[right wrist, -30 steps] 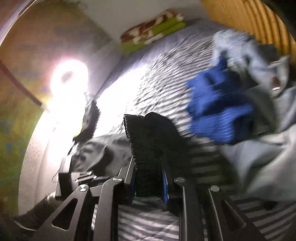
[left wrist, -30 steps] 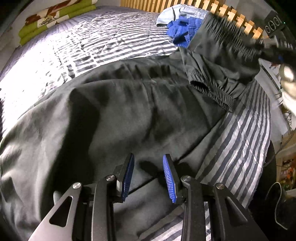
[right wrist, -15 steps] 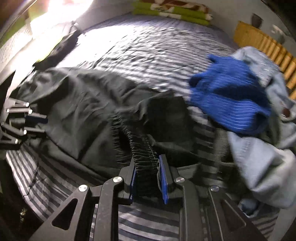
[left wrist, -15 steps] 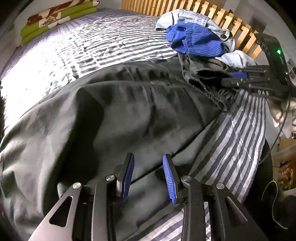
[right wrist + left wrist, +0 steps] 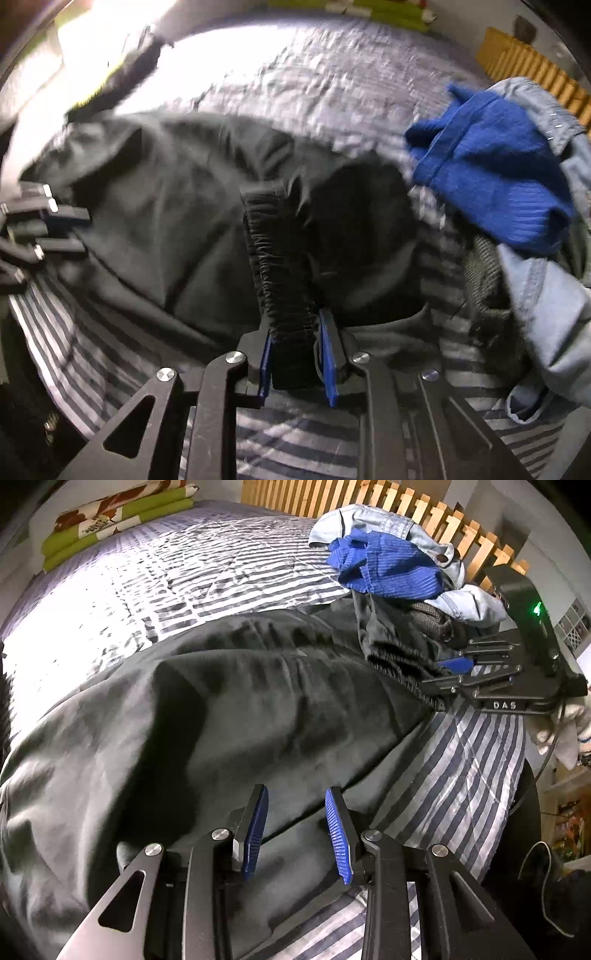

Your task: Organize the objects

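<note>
Dark grey trousers (image 5: 236, 709) lie spread across the striped bed (image 5: 207, 572); they also show in the right wrist view (image 5: 177, 221). My right gripper (image 5: 297, 354) is shut on their elastic waistband (image 5: 280, 266) and holds it low over the bed; it shows at the right of the left wrist view (image 5: 458, 668). My left gripper (image 5: 295, 830) is open and empty, low over the trouser fabric near the bed's front edge; it shows at the left edge of the right wrist view (image 5: 55, 225).
A pile of clothes lies at the wooden headboard (image 5: 406, 513): a blue knit top (image 5: 388, 568), also in the right wrist view (image 5: 491, 173), and pale denim (image 5: 373, 520). Folded green bedding (image 5: 110, 520) sits at the far end. A dark item (image 5: 122, 81) lies near the bright window side.
My right gripper has lowered the waistband from up in the air down toward the bed, beside the clothes pile. My left gripper has stayed open in place.
</note>
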Available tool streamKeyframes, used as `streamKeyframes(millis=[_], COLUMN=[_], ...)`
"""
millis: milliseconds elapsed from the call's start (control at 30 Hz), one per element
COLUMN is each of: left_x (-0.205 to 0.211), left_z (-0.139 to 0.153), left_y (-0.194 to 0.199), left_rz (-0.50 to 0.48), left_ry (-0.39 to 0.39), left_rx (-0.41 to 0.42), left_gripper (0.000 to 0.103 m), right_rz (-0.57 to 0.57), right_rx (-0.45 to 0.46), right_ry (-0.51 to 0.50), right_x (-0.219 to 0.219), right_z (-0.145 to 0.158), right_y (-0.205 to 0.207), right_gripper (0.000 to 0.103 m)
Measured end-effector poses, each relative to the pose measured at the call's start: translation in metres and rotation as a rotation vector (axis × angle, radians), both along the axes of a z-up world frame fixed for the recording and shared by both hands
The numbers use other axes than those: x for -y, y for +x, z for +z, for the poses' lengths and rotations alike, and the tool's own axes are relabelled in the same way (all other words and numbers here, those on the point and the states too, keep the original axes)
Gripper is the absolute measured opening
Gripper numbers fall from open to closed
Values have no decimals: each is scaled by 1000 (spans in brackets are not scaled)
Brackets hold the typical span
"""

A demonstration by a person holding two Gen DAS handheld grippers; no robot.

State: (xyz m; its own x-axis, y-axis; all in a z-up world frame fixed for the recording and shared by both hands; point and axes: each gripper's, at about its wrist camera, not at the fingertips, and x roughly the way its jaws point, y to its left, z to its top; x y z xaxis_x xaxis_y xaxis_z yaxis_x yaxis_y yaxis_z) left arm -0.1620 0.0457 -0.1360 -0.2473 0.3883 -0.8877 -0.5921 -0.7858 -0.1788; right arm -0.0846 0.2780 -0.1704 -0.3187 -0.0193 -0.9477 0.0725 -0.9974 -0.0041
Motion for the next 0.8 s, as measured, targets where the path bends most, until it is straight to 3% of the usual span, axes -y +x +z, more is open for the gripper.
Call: streamKeyframes(millis=[200,300,400,533,667,700,767,800], left_x=[10,16,21,30,37,37,38,38], left_z=[6,8,9,10,12,12,12,12], left_y=[0,3,6,8,6,6,5,6], left_rz=[16,24,21,31,48,54,58,57], left_ry=[28,41,43,49,62,59,62,64], left_rx=[-7,-7,-6,-6,-2,-4,-2,-1], left_gripper=[35,35,35,35,35,35,35,35], right_rz=[-8,35,74,28,18,23,25,7], right_rx=[-54,-74,-48,26,-2,-9,14,27], right_ry=[94,151,177,207,210,207,151,102], right_x=[12,30,43,36,33,33,25,17], right_z=[27,33,21,-13,-18,-18,-17,-16], right_y=[0,-6,-10,-21,-24,-24,-25,-27], right_gripper=[41,42,42,42,49,49,39,28])
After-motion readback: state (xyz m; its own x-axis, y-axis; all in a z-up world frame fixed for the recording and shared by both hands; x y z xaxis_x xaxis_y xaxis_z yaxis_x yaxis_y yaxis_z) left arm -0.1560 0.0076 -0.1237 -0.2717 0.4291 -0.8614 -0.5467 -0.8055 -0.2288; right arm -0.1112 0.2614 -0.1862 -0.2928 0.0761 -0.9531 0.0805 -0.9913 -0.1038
